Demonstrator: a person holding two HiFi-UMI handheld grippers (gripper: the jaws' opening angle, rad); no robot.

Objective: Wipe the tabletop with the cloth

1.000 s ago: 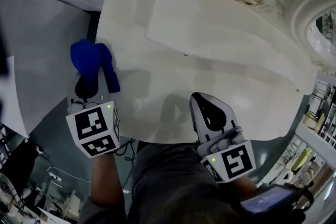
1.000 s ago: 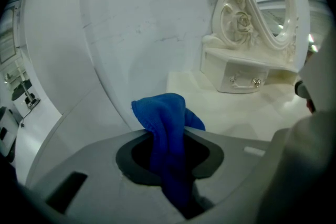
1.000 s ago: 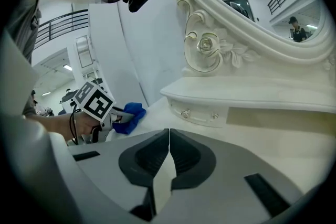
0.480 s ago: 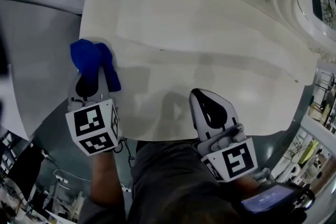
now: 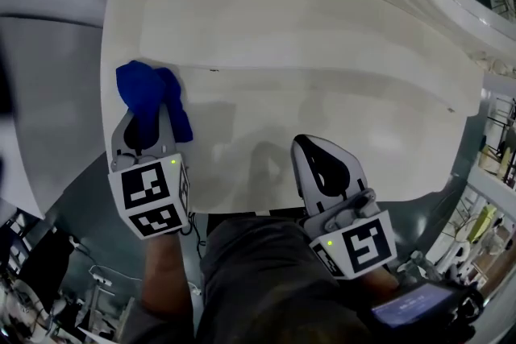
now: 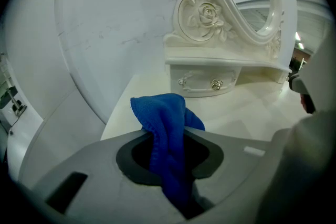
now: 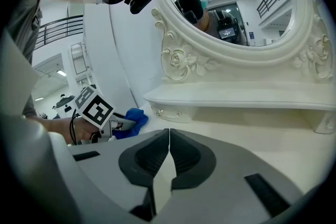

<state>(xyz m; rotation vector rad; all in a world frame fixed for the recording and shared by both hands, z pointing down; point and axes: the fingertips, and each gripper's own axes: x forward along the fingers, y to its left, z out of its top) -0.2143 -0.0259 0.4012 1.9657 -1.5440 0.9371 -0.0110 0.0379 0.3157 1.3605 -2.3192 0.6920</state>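
The cream bench (image 5: 322, 93) filled most of the head view, with an ornate oval mirror (image 7: 231, 2) standing at its far side above a small drawer shelf (image 6: 205, 81). The left gripper (image 5: 147, 121) reached in at the bench's left end, its jaws clamped on a blue cloth (image 5: 145, 89). The cloth ran through the gap between the jaws and bunched out past their tips by the bench's left edge. The right gripper (image 5: 316, 153) hung over the bench's near edge, well apart from the cloth, jaws together with nothing between them
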